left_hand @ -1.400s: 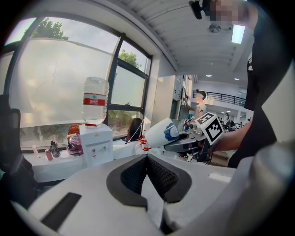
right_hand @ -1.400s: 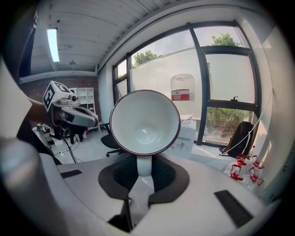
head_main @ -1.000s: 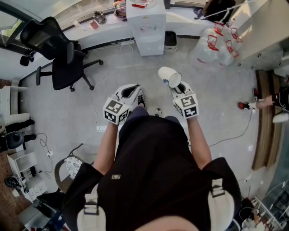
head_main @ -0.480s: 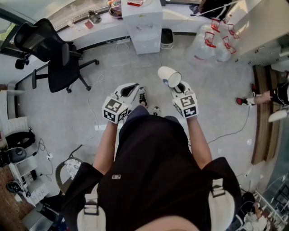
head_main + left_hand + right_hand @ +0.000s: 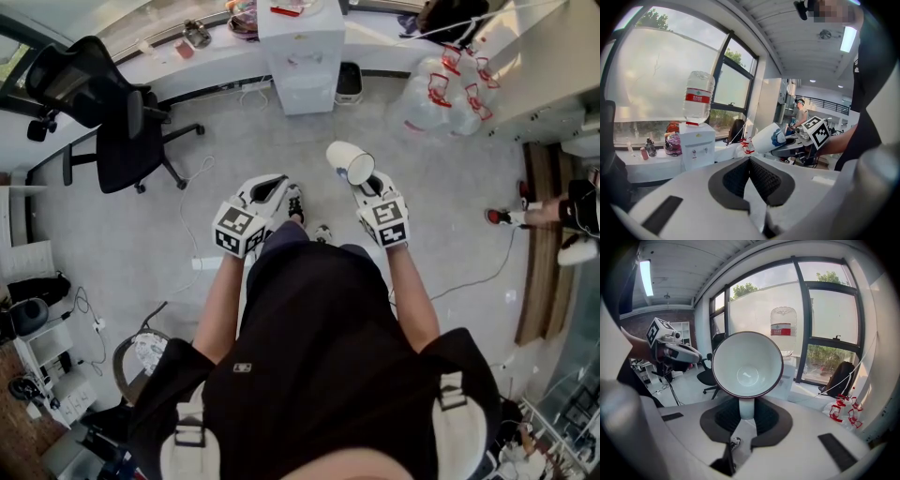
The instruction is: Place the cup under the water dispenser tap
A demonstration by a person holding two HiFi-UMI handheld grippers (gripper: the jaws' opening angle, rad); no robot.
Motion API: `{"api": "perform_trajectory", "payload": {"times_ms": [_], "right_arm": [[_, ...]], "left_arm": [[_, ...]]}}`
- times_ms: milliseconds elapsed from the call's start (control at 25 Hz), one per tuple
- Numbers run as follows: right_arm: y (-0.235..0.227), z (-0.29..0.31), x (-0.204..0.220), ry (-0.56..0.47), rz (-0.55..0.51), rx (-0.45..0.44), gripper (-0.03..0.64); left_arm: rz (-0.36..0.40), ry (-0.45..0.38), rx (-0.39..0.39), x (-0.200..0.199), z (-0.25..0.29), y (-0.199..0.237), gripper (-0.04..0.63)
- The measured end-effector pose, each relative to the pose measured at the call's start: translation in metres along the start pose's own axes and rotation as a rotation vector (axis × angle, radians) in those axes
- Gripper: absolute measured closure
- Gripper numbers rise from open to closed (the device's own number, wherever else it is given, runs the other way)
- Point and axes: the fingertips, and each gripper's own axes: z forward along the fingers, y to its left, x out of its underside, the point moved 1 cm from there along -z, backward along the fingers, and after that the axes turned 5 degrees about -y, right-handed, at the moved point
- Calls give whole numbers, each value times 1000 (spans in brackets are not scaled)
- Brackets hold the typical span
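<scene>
White cup (image 5: 747,363) clamped in right gripper (image 5: 746,414), left gripper (image 5: 749,174) closed, empty

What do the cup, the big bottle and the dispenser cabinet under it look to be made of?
Cup: probably glazed ceramic, with a glossy white inside, a thick wall and a dark rim line.
Bottle: most likely clear plastic, with see-through walls and a red label band.
Dispenser: a plain white cabinet with a dull finish; whether it is painted metal or plastic cannot be told.
</scene>
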Motion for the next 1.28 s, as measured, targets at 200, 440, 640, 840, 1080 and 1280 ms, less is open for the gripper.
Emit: {"api": "perform_trajectory", "payload": {"times_ms": [200, 440, 640, 840, 1080, 1280], "right_arm": [[-3, 23, -9, 22, -5, -6, 577], [-14, 50, -21, 47, -13, -1, 577], [-29, 70, -27, 63, -6, 13, 577], [-41, 89, -32, 71, 11, 28, 577], [-55, 110, -40, 80, 19, 49, 577], [-63, 122, -42, 89, 24, 72, 577]], "left_arm": [[-25, -5, -6, -4, 6, 26, 596], [-34, -5, 2, -16, 21, 61, 595], [-36, -3, 19, -26, 38, 85, 596], [-38, 10, 38, -30, 53, 106, 596], [-45, 23, 76, -41, 75, 127, 596], [-35, 24, 104, -46, 88, 142, 595]]}}
